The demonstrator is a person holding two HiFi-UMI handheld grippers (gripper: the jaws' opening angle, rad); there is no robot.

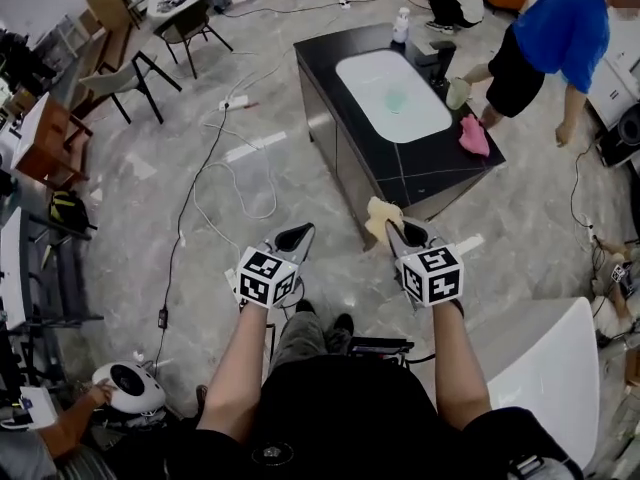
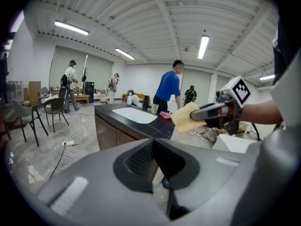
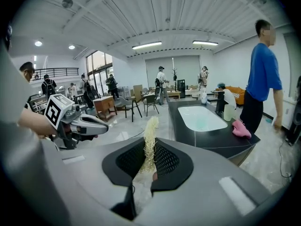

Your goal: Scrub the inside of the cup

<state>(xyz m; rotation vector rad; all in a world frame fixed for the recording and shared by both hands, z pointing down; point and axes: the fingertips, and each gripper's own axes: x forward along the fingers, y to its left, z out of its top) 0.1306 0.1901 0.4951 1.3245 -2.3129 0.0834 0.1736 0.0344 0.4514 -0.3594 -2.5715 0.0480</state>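
Note:
A pale green cup [image 1: 458, 92] stands on the black counter [image 1: 440, 168] ahead of me, beside the white sink [image 1: 392, 93]; the cup [image 3: 229, 112] also shows in the right gripper view. My right gripper [image 1: 395, 230] is shut on a yellow scouring sponge [image 1: 380, 216], which sticks up edge-on between its jaws as a thin sponge [image 3: 149, 140]. My left gripper [image 1: 290, 238] is held level with it, shut with nothing between its jaws [image 2: 154, 161]. Both grippers hang over the floor, short of the counter's near corner.
A pink cloth [image 1: 474, 136] lies on the counter near the cup, and a white bottle [image 1: 401, 25] stands at its far end. A person in a blue shirt [image 1: 560, 28] stands by the counter's right side. Cables [image 1: 215, 158] trail over the floor; chairs [image 1: 125, 73] stand at the left.

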